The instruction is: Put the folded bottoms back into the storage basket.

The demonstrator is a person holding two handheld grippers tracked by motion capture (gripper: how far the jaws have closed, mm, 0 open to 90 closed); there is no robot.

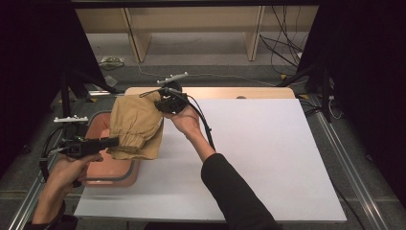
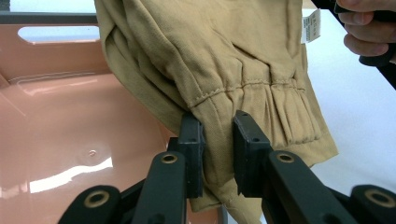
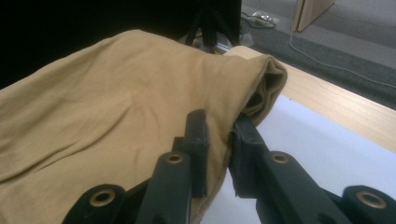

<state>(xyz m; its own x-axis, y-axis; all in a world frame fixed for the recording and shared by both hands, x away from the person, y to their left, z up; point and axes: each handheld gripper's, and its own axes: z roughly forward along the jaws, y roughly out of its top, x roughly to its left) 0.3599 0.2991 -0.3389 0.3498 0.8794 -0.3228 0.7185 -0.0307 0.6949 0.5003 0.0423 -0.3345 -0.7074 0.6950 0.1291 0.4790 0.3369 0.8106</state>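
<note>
While both claws pinched it, tan garment point(image 1: 135, 127) hung above pink tub point(image 1: 98, 127) at table's point(image 1: 268, 158) nine o'clock edge, left claw point(image 2: 218, 140) clamping gathered cuff, right claw point(image 3: 219, 140) clamping upper fold.

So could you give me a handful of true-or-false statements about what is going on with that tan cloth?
1. Both grippers pinch the tan garment. True: the left gripper clamps it near the gathered cuff, the right gripper near a folded edge.
2. The tub under the garment is blue. False: it is pinkish.
3. The garment lies flat on the white sheet. False: it hangs between the grippers.
4. A white label shows on the garment. True.
</note>
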